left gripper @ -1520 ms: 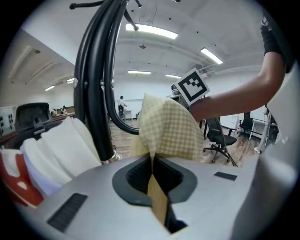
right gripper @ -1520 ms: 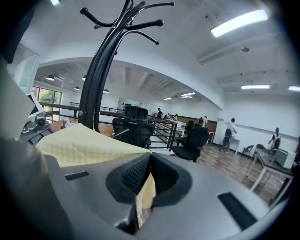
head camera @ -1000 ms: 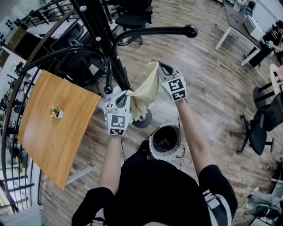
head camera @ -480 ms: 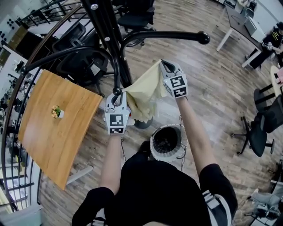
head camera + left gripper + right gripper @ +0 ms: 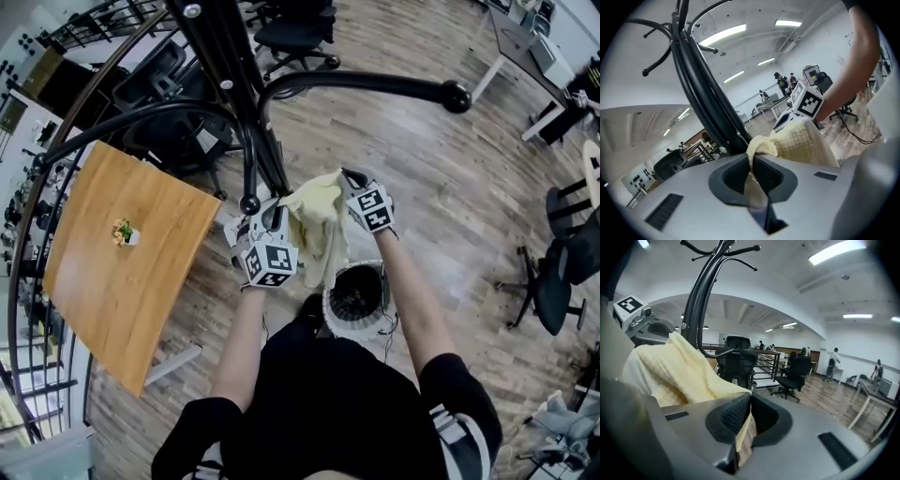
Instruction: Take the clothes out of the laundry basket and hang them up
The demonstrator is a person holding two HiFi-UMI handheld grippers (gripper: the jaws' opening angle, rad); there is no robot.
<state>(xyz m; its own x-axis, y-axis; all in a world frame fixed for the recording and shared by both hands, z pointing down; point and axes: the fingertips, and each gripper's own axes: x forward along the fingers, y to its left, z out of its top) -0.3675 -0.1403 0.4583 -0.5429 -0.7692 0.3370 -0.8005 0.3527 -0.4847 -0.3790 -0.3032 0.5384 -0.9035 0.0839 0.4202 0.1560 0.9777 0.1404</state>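
Gripping a pale yellow waffle-weave cloth (image 5: pixel 317 217) at two places, both tongs are clenched on it in front of the person's chest. The left gripper (image 5: pixel 270 219) pinches one edge of the fabric. Its own view shows the dark ribbed pads closed on a thin strip, with a rolled fold bunched just above the jaws. The right gripper (image 5: pixel 350 181) clamps another edge, and its view shows the fabric coming out between the closed pads and hanging below them. Between the two grippers the cloth sags in a loose, crumpled bunch rather than lying stretched flat. Its lower part hangs over the far rim of the laundry basket (image 5: pixel 351 330); whether it touches that rim cannot be told. The basket is round and white, its inside too dark to read, and it stands on the wooden floor (image 5: pixel 441 187) close to the person's feet. Just beyond the left gripper rises the black coat stand (image 5: pixel 228 82), and the ball tip of one short hook (image 5: pixel 248 203) sits just beside that gripper. A longer arm of the stand reaches out beyond the right gripper, well apart from it. Left of the stand is a wooden table (image 5: pixel 112 300), with a small potted plant (image 5: pixel 123 232) near the middle of its top.
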